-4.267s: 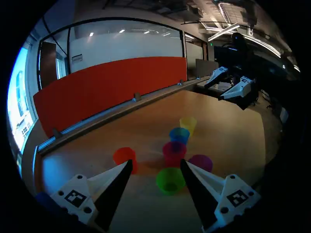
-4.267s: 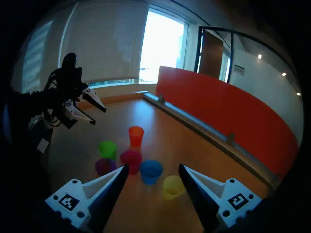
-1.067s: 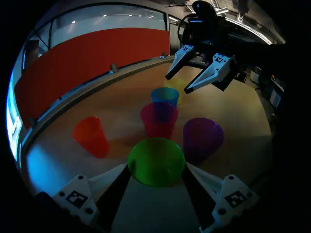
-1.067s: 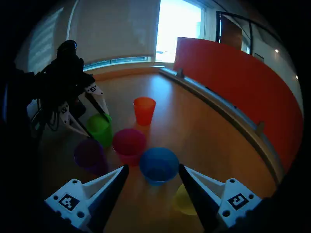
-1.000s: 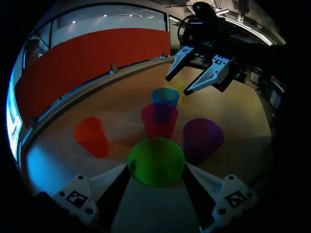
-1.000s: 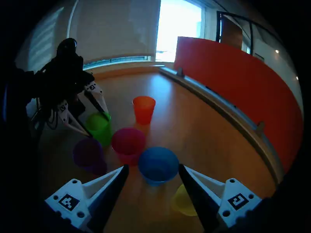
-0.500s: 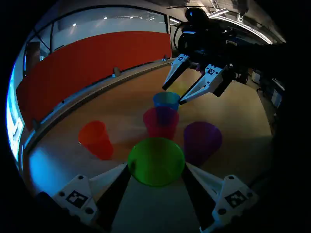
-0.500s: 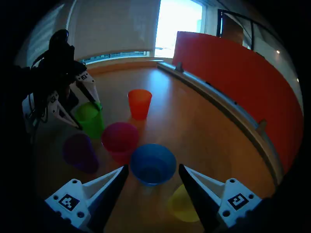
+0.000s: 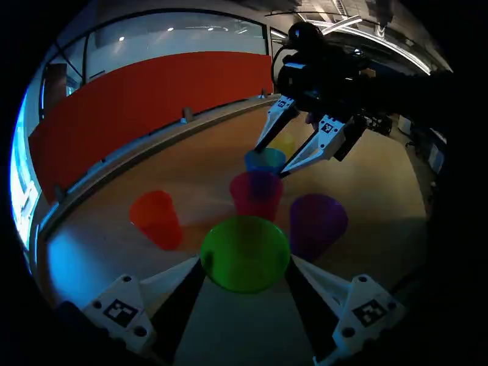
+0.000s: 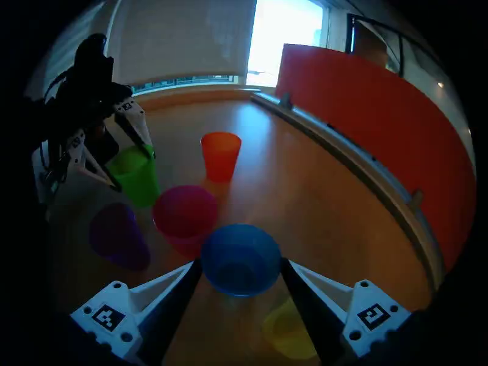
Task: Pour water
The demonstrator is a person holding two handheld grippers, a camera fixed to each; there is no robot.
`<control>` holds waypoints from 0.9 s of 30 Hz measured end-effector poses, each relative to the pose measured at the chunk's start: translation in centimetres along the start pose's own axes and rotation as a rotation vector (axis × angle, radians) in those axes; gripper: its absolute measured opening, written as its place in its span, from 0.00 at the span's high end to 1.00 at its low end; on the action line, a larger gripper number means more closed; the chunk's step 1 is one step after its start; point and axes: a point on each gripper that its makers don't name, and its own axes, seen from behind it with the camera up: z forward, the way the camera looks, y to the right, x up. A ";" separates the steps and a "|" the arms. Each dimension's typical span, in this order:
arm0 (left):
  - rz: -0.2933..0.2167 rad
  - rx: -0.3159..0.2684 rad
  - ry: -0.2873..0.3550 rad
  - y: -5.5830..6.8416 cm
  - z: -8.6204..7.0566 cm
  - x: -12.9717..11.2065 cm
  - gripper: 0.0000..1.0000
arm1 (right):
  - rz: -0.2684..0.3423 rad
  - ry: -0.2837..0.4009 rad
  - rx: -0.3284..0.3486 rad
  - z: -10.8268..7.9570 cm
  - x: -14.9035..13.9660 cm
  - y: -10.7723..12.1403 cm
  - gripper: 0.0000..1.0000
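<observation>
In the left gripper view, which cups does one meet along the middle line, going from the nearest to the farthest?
green cup → pink cup → blue cup → yellow cup

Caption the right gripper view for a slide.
Right gripper open around the blue cup; left gripper, farther off, open around the green cup.
</observation>
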 end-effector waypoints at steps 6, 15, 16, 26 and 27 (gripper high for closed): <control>-0.002 0.005 0.012 0.0 -0.2 0.5 0.14 | -0.016 -0.007 0.001 0.6 0.0 0.0 0.00; -0.012 0.009 0.019 -0.1 -0.4 0.6 0.14 | -0.034 -0.026 0.003 1.3 -0.5 0.1 0.01; -0.014 0.009 0.019 -0.1 -0.4 0.6 0.14 | -0.034 -0.027 0.004 1.3 -0.5 0.1 0.01; -0.022 0.010 0.025 -0.1 -0.5 0.7 0.14 | -0.010 -0.019 0.004 1.7 -0.6 0.2 0.08; -0.024 0.010 0.026 -0.1 -0.5 0.7 0.14 | -0.006 -0.015 0.003 1.7 -0.6 0.2 0.08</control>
